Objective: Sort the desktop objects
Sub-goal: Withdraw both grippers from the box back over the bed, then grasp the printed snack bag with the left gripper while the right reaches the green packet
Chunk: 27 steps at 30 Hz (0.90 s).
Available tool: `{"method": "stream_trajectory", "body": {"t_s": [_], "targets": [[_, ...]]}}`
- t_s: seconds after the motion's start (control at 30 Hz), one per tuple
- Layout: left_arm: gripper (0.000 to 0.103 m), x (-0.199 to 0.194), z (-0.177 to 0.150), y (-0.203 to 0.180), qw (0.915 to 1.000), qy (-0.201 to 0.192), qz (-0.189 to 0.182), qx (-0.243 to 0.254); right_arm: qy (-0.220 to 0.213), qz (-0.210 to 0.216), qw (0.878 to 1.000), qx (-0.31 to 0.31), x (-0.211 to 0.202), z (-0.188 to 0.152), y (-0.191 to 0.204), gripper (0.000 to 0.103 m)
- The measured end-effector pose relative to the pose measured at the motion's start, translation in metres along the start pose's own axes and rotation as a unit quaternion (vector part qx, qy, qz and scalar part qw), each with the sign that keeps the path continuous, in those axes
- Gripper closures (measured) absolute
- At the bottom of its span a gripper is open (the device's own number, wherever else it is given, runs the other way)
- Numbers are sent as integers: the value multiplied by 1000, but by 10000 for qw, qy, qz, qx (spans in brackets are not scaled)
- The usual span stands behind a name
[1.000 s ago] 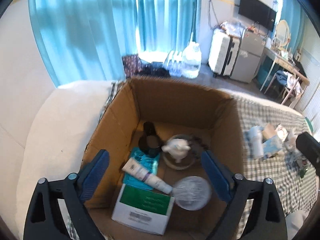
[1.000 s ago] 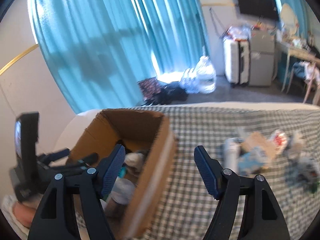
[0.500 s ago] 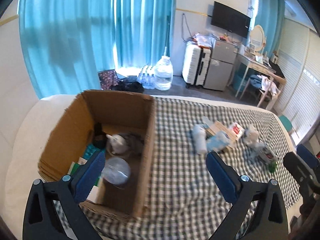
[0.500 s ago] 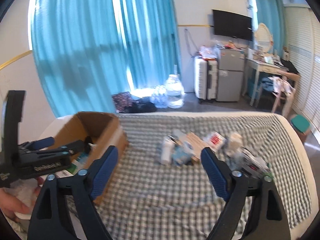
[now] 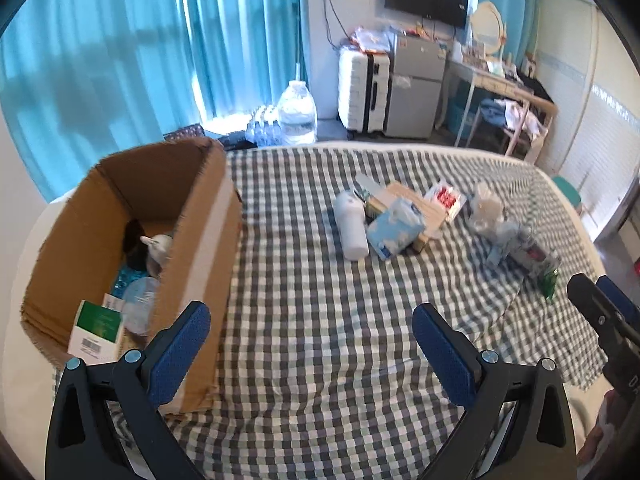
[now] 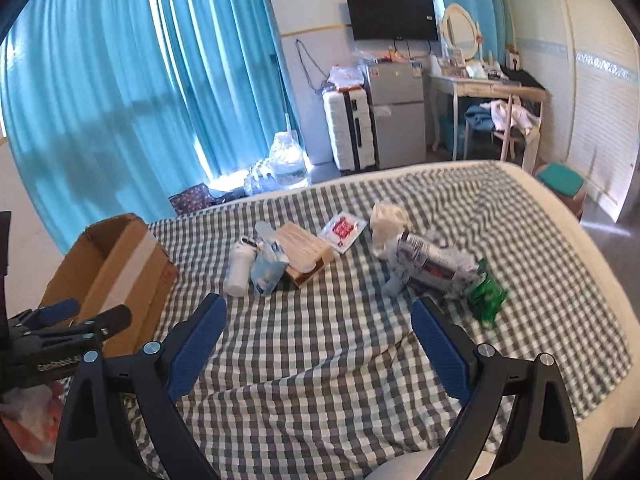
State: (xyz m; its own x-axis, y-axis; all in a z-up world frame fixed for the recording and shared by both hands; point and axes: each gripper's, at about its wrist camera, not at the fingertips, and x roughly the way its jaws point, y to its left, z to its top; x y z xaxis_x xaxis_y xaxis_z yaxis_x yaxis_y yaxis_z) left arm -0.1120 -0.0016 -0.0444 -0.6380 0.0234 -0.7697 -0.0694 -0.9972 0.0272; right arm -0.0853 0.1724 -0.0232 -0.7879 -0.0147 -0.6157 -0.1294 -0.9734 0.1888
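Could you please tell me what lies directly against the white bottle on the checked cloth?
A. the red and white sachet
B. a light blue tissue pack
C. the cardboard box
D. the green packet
B: the light blue tissue pack leans right beside the white bottle, touching it.

the only print that comes close to reading is white lettering along the black body of the left claw (image 6: 66,312), at about 8 o'clock in the right wrist view; it seems to start "geo", and the rest is too blurred. the white and green box (image 5: 96,334) in the cardboard box (image 5: 200,240) bears a barcode, digits too small. the red and white packet (image 6: 343,230) shows red marks, unreadable.
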Motion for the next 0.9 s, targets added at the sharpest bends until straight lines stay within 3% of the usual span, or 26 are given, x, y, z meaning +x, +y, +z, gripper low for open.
{"method": "stream_trajectory", "body": {"t_s": [0.3, 0.6, 0.7, 0.9], "targets": [[0, 63, 2, -10, 9990, 436, -90, -90, 481, -245, 9985, -1, 49, -20, -16, 9], [0, 123, 16, -23, 9975, 688, -52, -148, 584, -855, 9892, 1035, 71, -2, -90, 9], [0, 131, 21, -33, 9975, 669, -169, -174, 638, -1123, 9845, 1184, 80, 2, -109, 9], [0, 145, 24, -75, 9960, 717, -513, 159, 679, -1205, 9824, 1255, 88, 3, -133, 9]]}}
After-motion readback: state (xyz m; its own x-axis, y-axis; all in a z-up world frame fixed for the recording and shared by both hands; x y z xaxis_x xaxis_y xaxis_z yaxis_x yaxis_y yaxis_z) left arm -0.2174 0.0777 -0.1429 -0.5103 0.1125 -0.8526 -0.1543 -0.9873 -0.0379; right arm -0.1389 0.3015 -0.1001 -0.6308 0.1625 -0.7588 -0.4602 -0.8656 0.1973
